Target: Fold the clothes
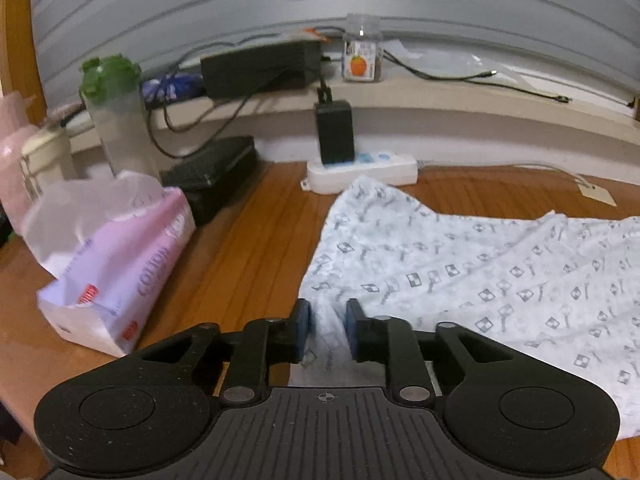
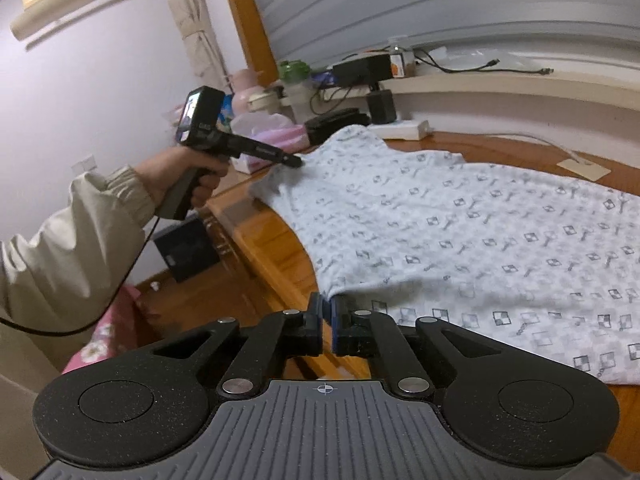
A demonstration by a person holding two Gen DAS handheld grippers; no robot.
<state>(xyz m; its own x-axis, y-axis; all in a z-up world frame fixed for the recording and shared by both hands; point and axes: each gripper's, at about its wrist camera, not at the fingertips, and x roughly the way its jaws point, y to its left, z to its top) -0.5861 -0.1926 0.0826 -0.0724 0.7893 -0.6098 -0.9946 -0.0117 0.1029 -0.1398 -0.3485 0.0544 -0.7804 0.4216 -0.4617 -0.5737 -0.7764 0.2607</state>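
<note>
A white garment (image 1: 480, 264) with a small grey print lies spread on the wooden table (image 1: 248, 240). My left gripper (image 1: 327, 316) sits at the garment's left edge, and a bunched fold of the cloth fills the gap between its blue pads. In the right wrist view this left gripper (image 2: 298, 162) is held by a hand (image 2: 188, 176) in a beige sleeve at the far corner of the garment (image 2: 460, 220), where the cloth stands lifted. My right gripper (image 2: 327, 308) is shut on the near folded edge of the garment, over the table's edge (image 2: 280, 248).
A pink tissue pack (image 1: 120, 264) and a black case (image 1: 216, 176) lie left of the garment. A green-lidded bottle (image 1: 116, 120) stands behind them. A white power strip (image 1: 360, 172) with a black adapter (image 1: 335, 132) sits at the back, and a paper tag (image 1: 596, 192) lies to the right.
</note>
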